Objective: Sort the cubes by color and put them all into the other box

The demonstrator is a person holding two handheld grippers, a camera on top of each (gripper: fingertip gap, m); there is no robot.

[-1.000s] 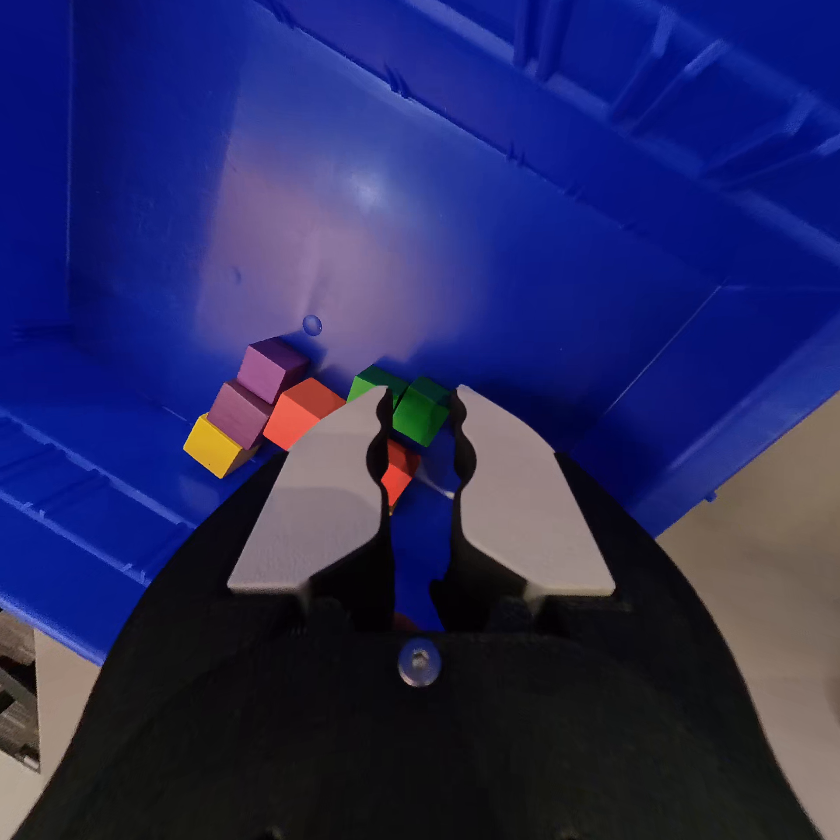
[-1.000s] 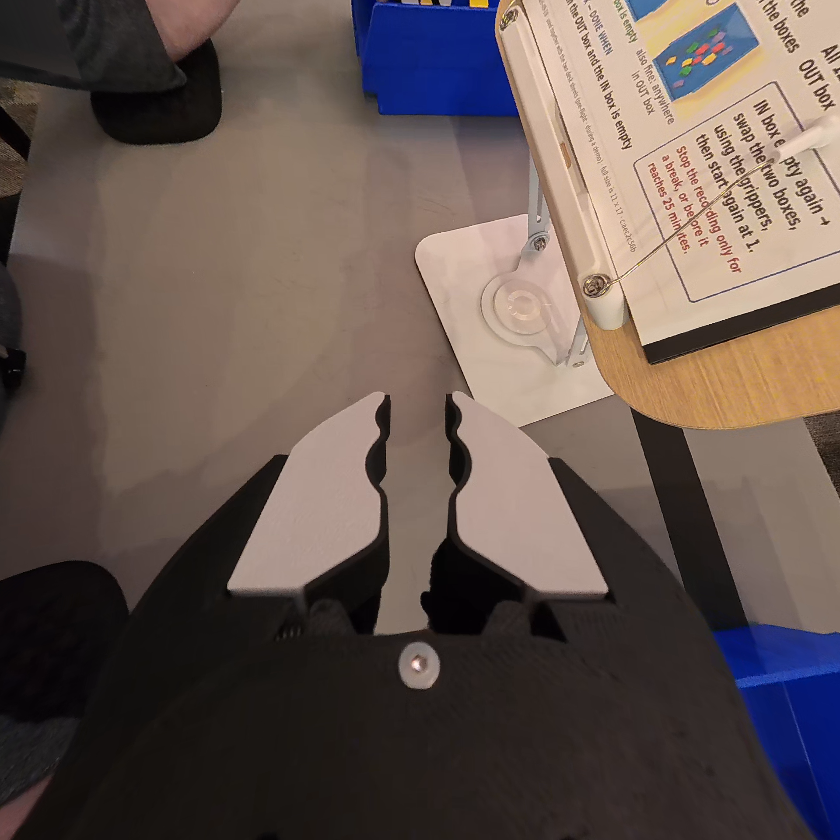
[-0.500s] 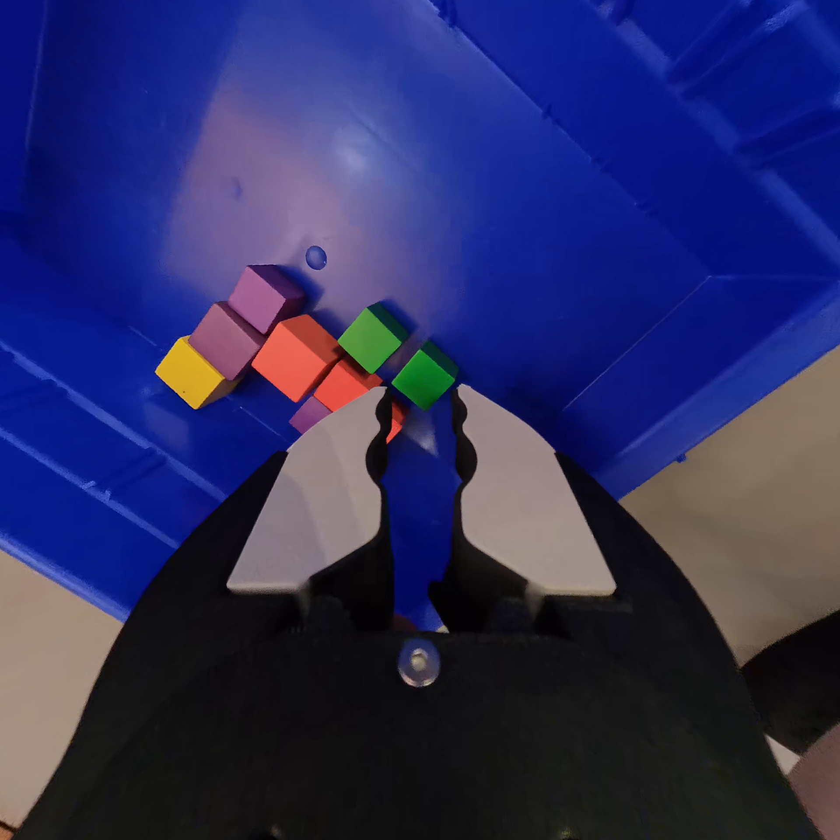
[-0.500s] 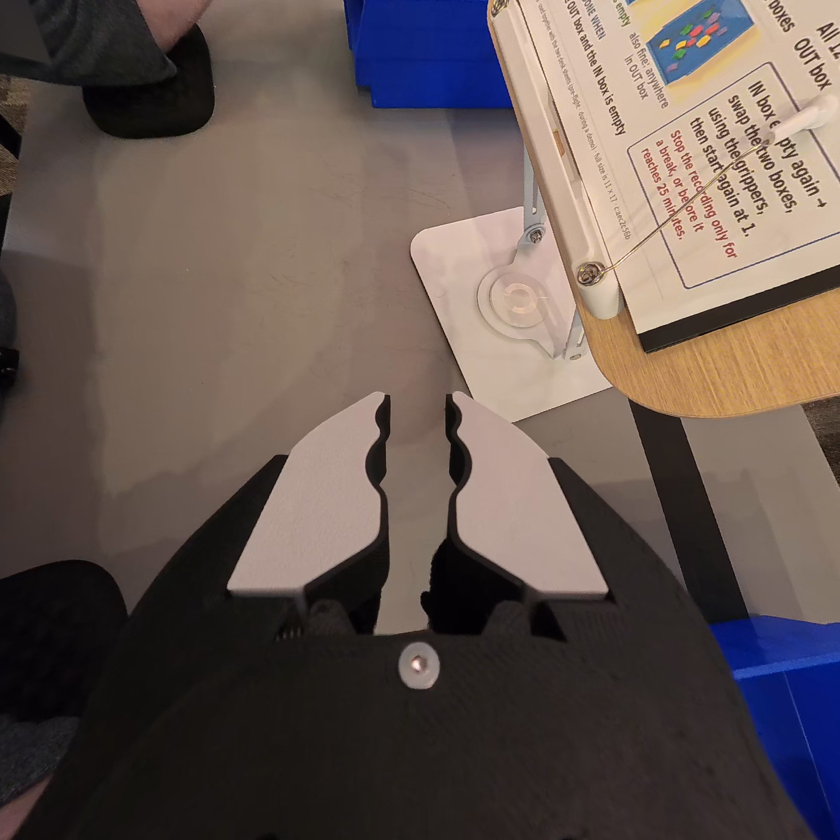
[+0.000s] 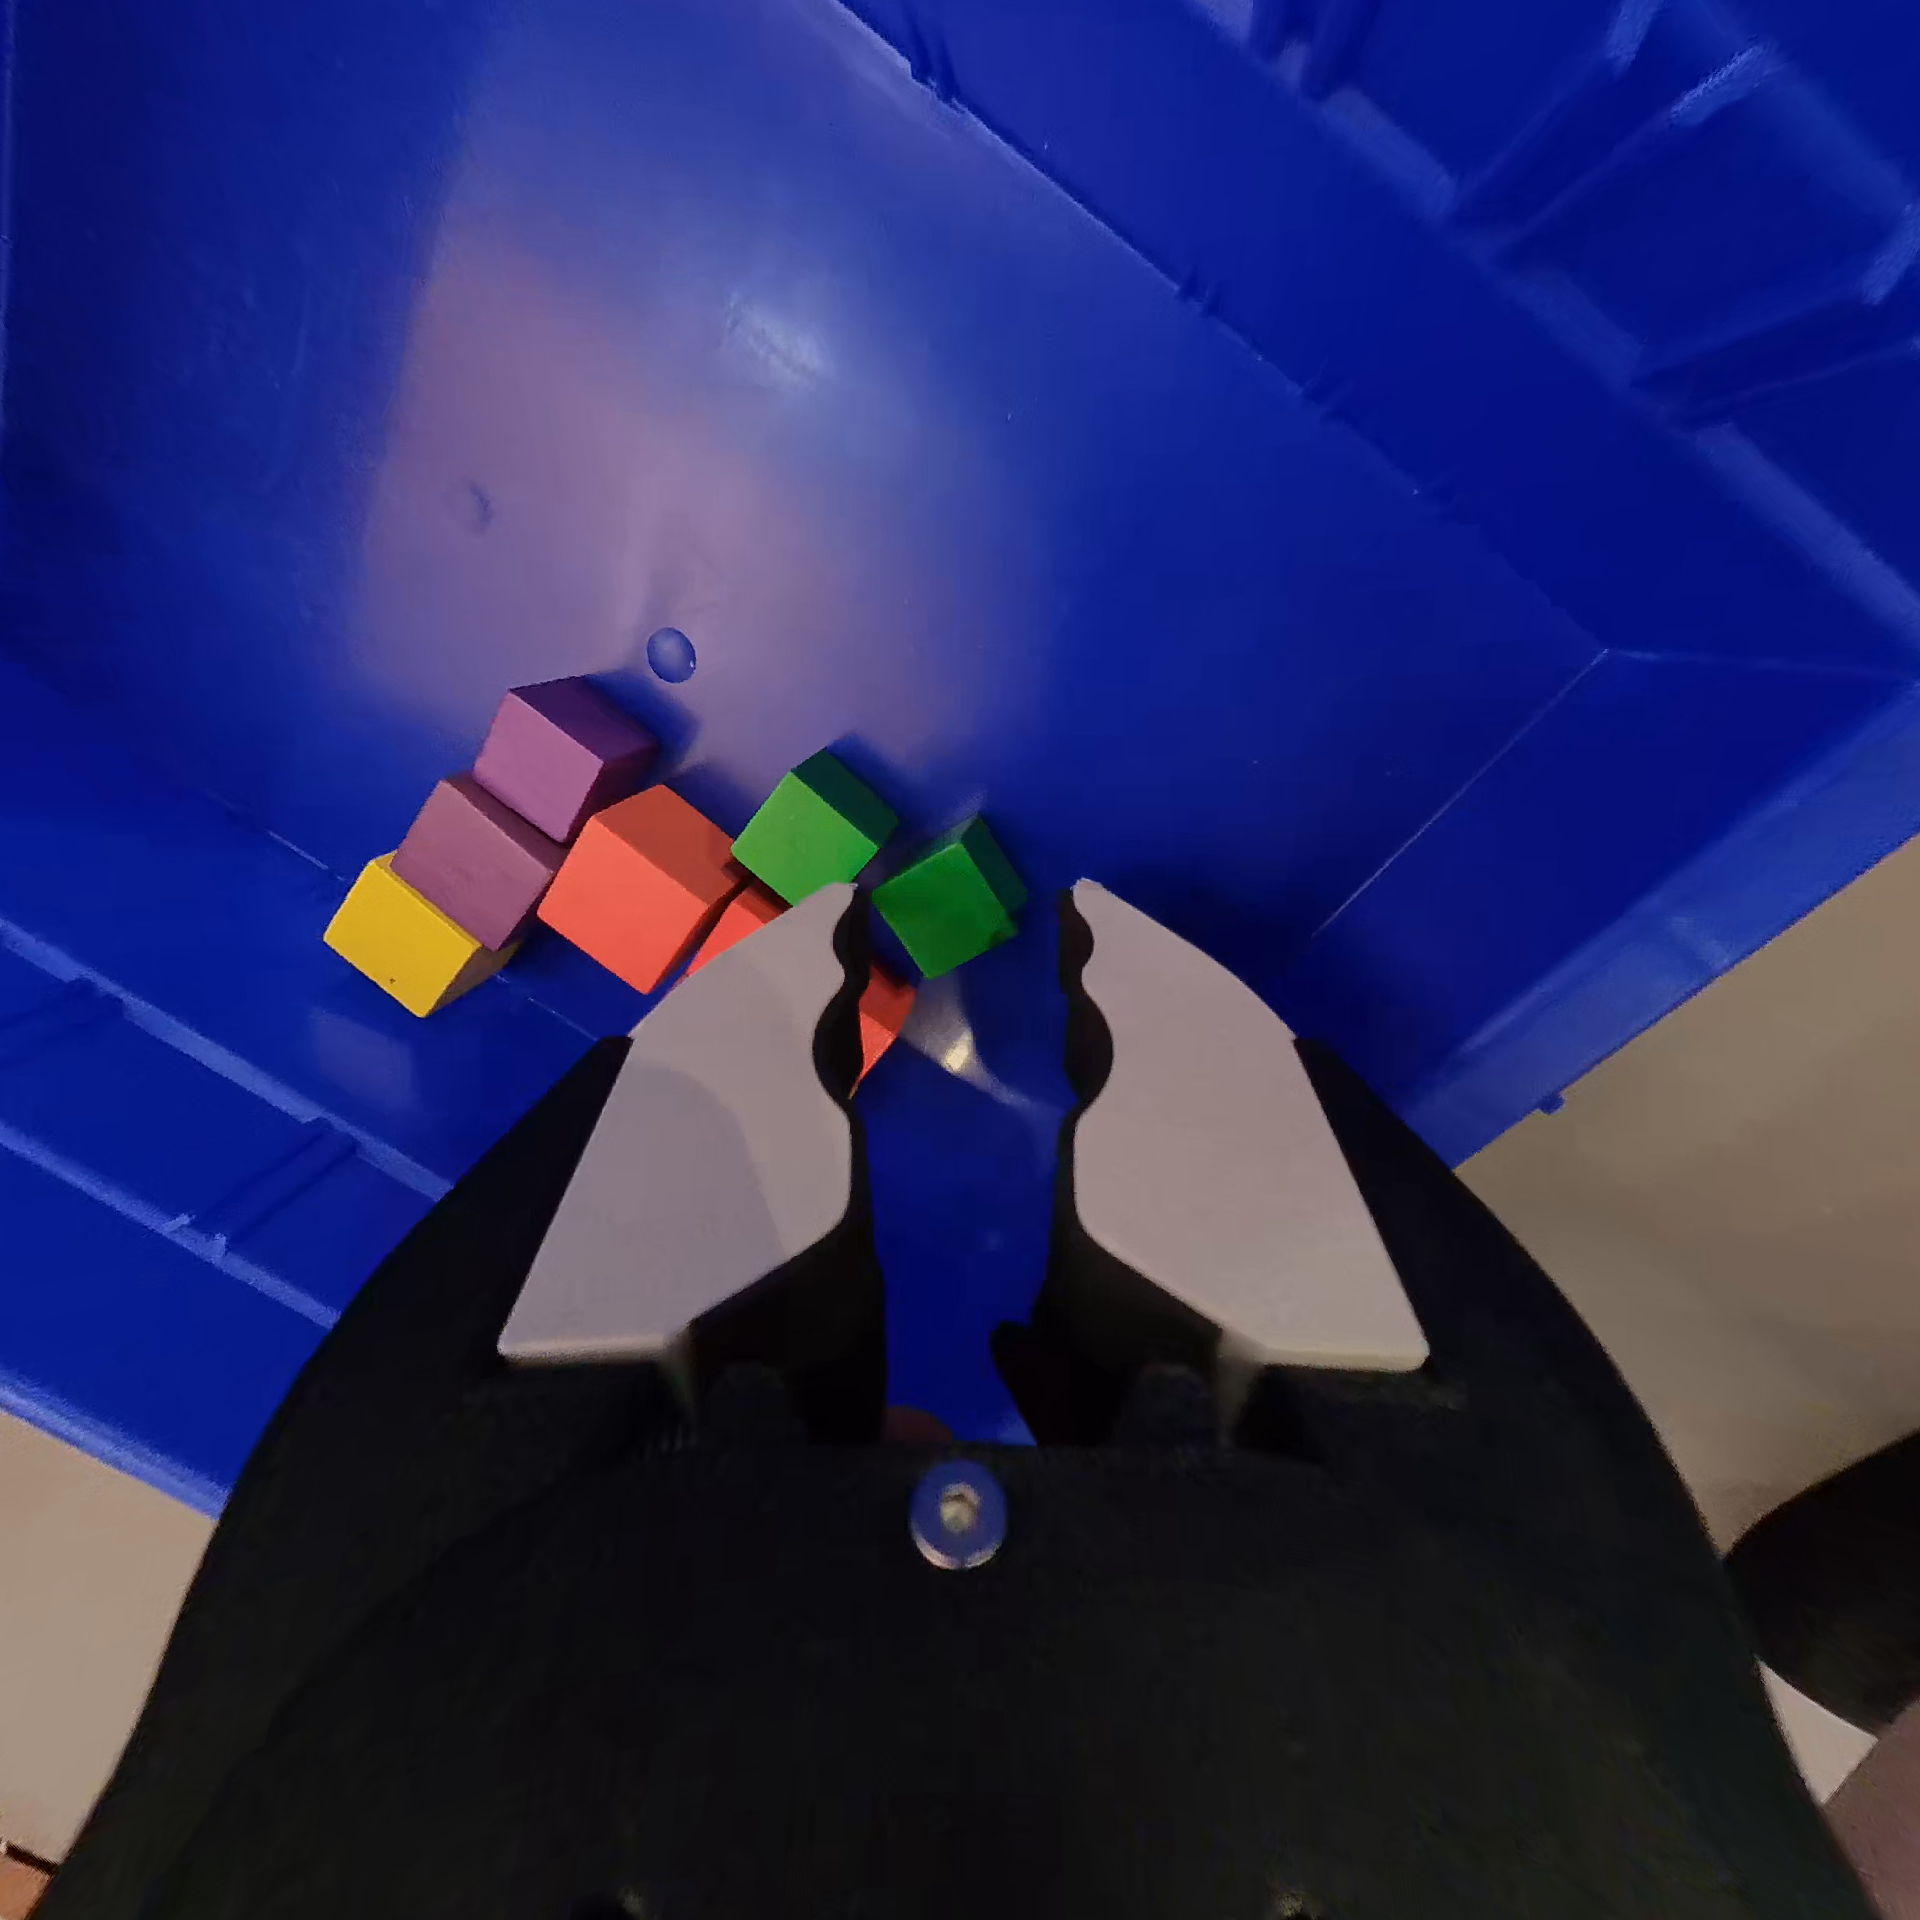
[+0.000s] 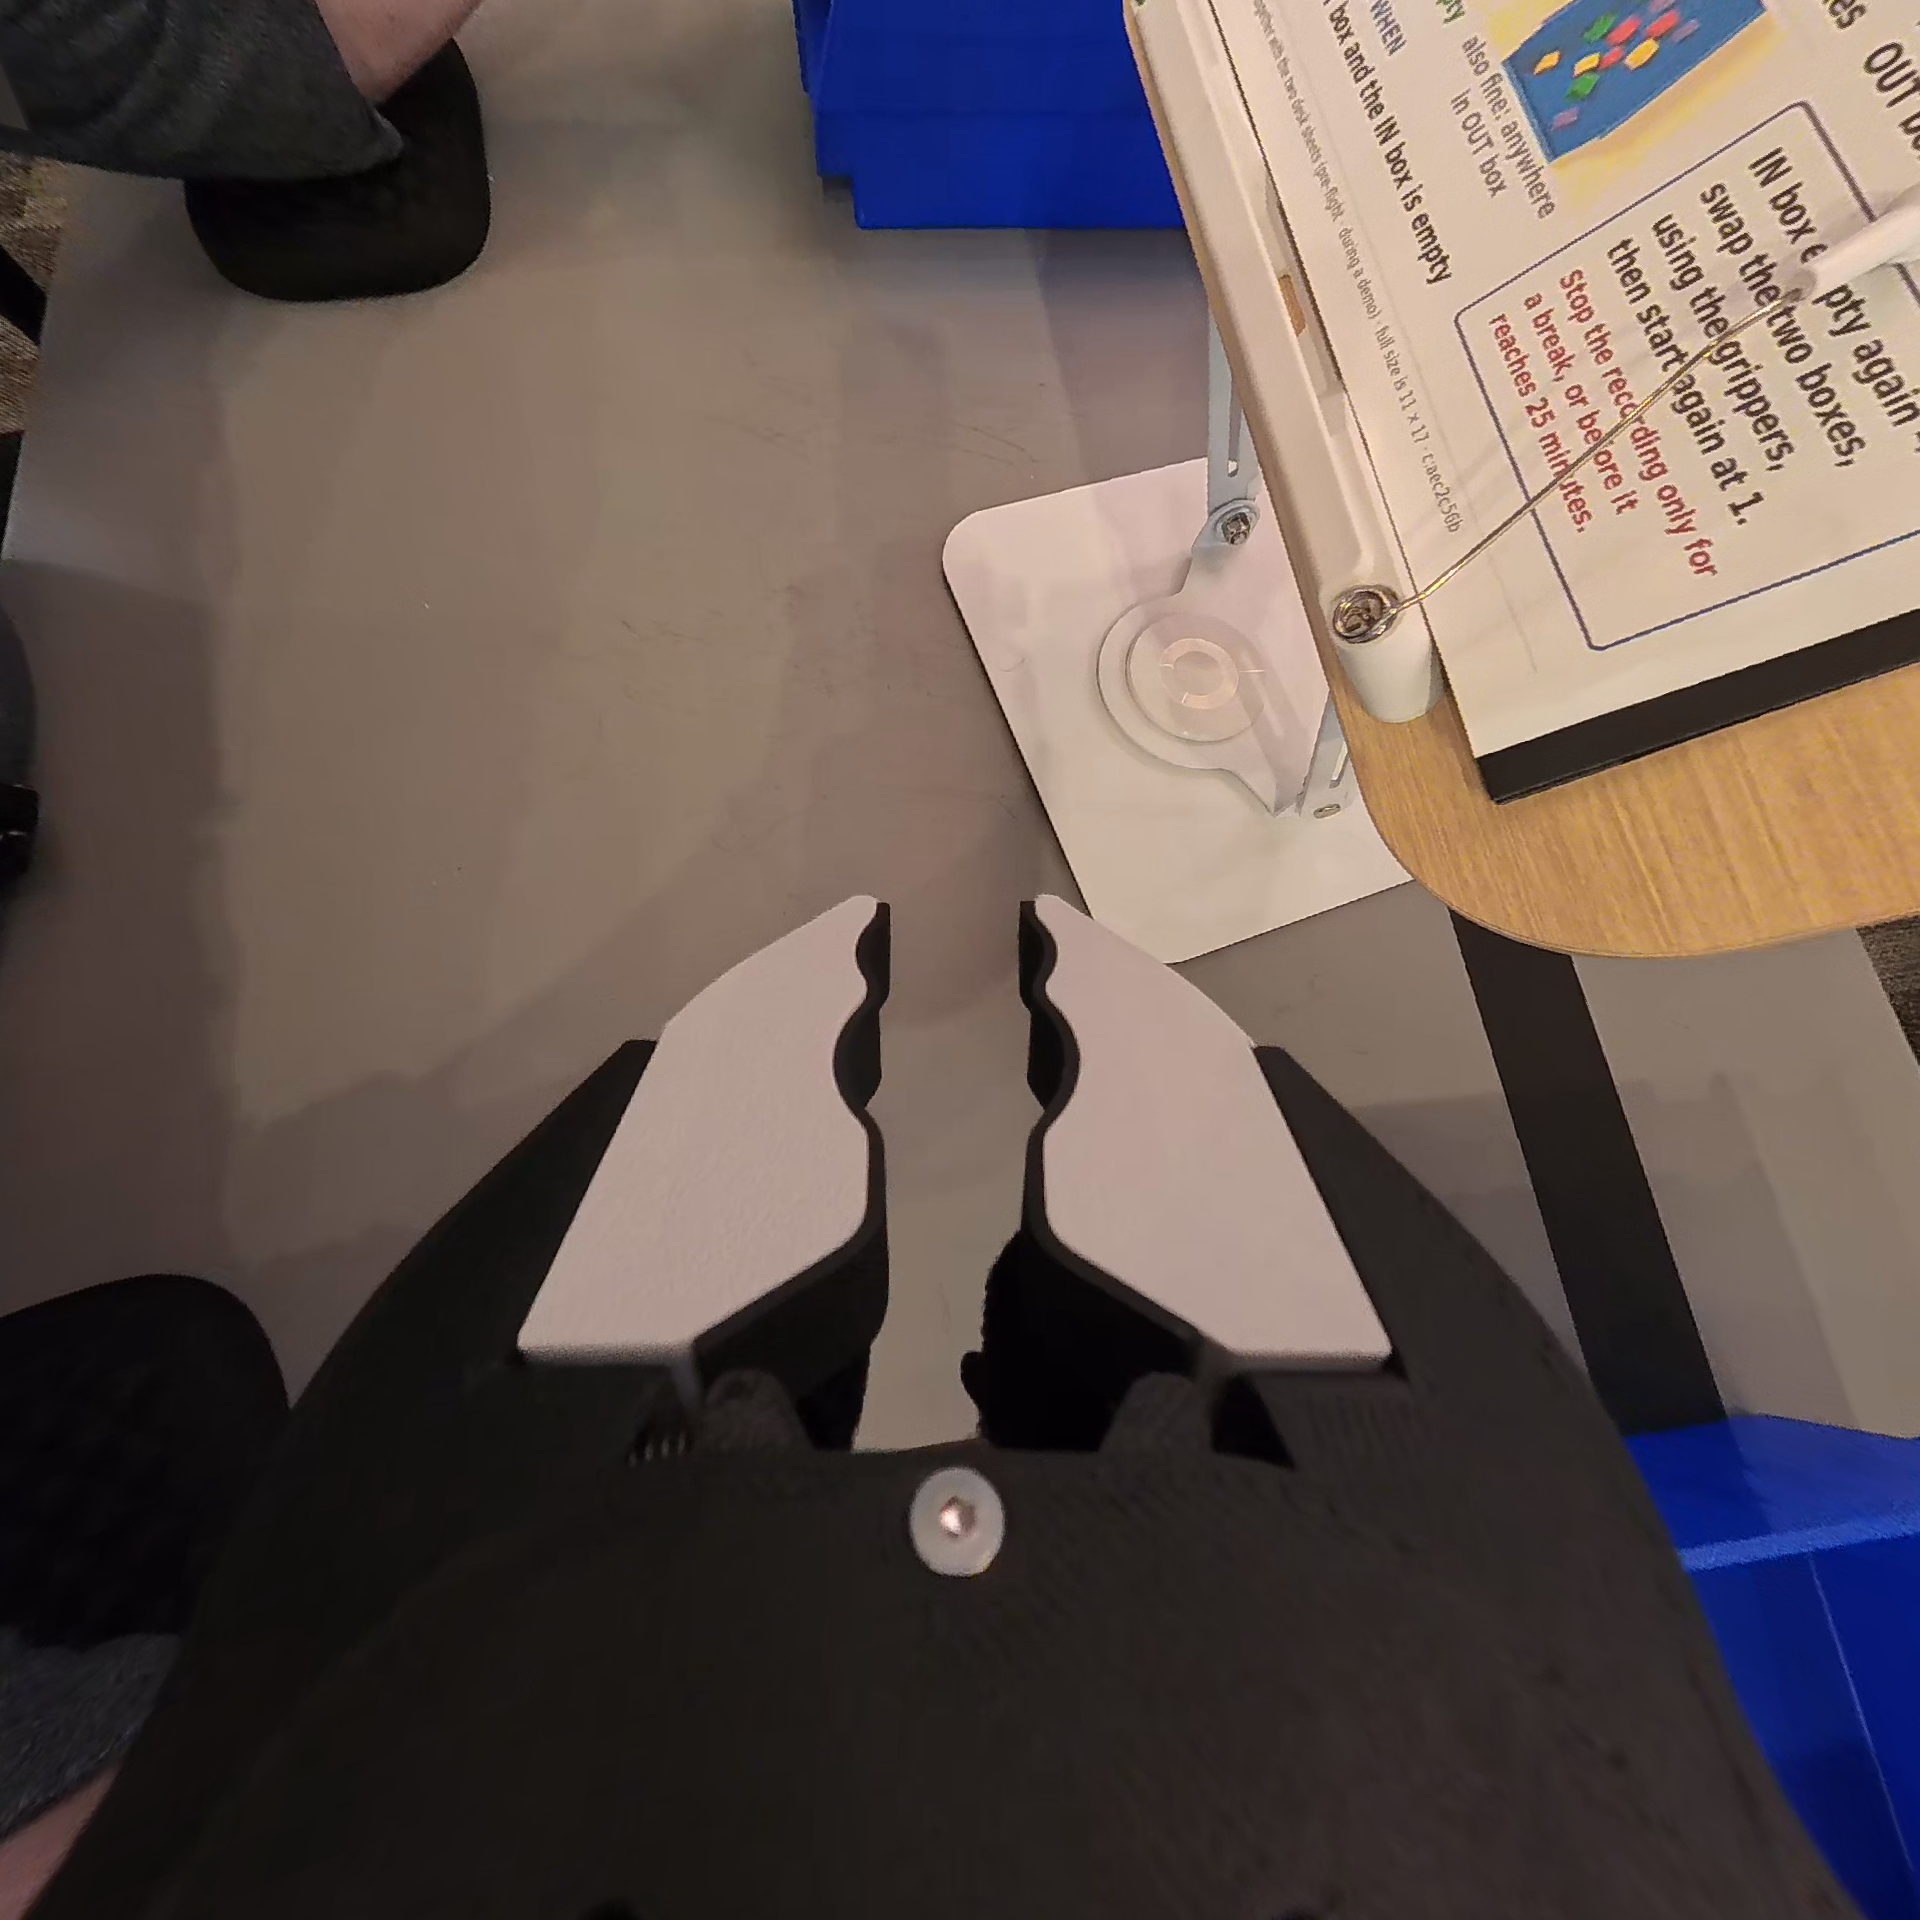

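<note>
Left wrist view: your left gripper point(image 5: 961, 904) stands apart, gripping nothing, inside the blue box point(image 5: 1143, 520). A green cube point(image 5: 940, 904) lies just past its tips, a red cube point(image 5: 883, 1013) by the left finger. Farther, centre left: another green point(image 5: 805, 831), red point(image 5: 634, 883), two purple point(image 5: 556, 753), one yellow point(image 5: 400, 935). Your right gripper point(image 6: 954, 920) hangs apart and bare over the grey surface point(image 6: 520, 623); a stand point(image 6: 1195, 727) sits upper right.

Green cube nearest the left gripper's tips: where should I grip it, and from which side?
Judging by its pose, take the nearer green cube across its two side faces, coming straight down from above with the open left gripper. It lies turned and apart from the other green cube, so rotate the fingers to match; a red cube crowds the left finger.
</note>
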